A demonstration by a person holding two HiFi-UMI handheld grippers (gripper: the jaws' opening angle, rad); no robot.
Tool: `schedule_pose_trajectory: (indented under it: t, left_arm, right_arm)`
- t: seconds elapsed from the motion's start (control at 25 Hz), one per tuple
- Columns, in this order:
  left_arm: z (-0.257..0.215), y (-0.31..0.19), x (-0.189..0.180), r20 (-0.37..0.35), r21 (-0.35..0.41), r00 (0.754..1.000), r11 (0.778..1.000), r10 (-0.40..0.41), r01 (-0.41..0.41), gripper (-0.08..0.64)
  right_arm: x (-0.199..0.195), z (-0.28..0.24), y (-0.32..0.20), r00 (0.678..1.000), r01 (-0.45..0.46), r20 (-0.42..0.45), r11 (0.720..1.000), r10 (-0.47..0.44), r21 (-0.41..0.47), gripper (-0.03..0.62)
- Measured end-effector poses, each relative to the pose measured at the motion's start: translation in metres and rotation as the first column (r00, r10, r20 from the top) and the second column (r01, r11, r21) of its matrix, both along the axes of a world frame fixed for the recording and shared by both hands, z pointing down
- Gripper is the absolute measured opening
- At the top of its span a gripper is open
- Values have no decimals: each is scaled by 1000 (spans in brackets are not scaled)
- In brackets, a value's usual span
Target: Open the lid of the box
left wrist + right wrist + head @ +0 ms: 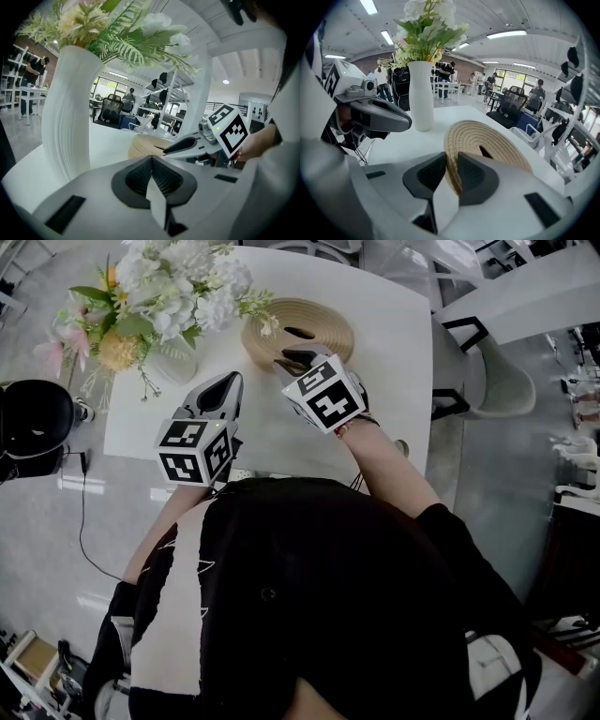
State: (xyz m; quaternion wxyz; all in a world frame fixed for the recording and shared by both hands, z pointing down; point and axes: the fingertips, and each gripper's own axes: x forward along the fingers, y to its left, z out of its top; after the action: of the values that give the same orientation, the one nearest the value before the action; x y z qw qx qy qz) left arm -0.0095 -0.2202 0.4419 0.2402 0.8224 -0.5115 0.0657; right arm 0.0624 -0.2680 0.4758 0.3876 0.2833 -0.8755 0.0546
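Observation:
A round woven straw box with a flat coiled lid (298, 326) stands at the far middle of the white table (394, 362). My right gripper (289, 360) reaches its near rim. In the right gripper view the lid's (487, 140) edge sits pinched between the two dark pads of the right gripper (451, 168). The lid has a dark slot near its middle. My left gripper (230, 381) hovers left of the box with its jaws together and nothing in them, shown in its own view as the left gripper (151, 161).
A white ribbed vase (173, 362) of flowers stands at the table's far left, close to the left gripper. A white chair (487, 381) is off the table's right side. A black round object (33, 423) and a cable lie on the floor at the left.

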Motion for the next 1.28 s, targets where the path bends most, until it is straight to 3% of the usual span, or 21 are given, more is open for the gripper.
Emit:
schedule_pose_trajectory:
  t: [0.48,1.28]
  left_arm:
    - [2,-4,0,3,-8,1000,1000,5,-5,9]
    - [6,-14,-5,0,-23,1000,1000,-15,15,9]
  right_arm:
    - [-1,-7,-3,997,-4,79,1000,7,-28,72]
    - [0,-13,-4,996,16,83,1000,-15,-11,72]
